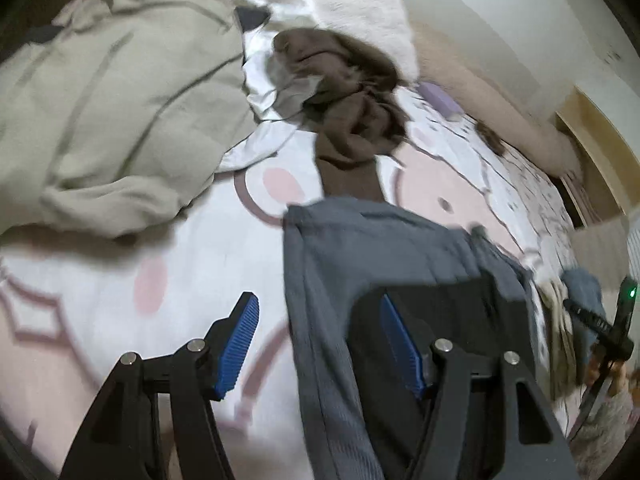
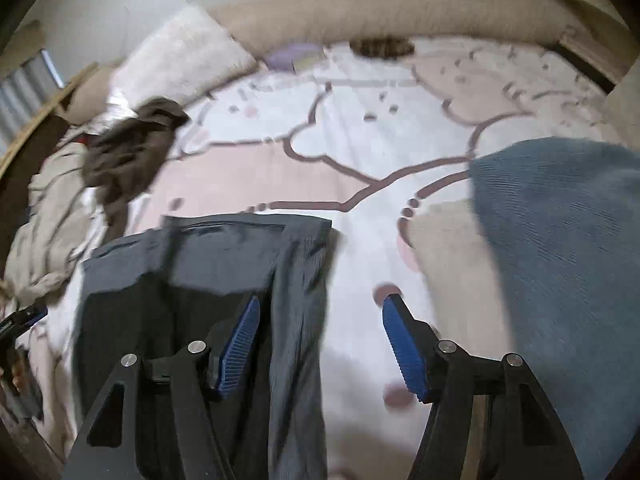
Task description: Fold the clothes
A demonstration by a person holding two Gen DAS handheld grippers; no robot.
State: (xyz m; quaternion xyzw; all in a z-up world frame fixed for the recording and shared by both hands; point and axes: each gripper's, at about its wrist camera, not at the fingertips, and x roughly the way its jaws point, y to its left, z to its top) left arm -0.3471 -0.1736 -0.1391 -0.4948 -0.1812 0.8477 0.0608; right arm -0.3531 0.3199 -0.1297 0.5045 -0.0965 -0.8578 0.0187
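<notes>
A dark grey garment (image 1: pixel 360 264) lies flat on the pink and white bedsheet (image 1: pixel 200 248), partly folded. My left gripper (image 1: pixel 318 320) is open above its left edge, the right finger over the cloth. In the right wrist view the same grey garment (image 2: pixel 224 264) lies at the lower left. My right gripper (image 2: pixel 320 328) is open above its right edge, the left finger over the cloth, the right finger over the sheet (image 2: pixel 360 160). Neither gripper holds anything.
A brown garment (image 1: pixel 344 96) lies crumpled beyond the grey one. A beige duvet (image 1: pixel 112 100) fills the left. A white pillow (image 1: pixel 352 4) lies at the head. A blue-grey cloth (image 2: pixel 560 240) lies at the right. The other gripper (image 1: pixel 612 328) shows at the right edge.
</notes>
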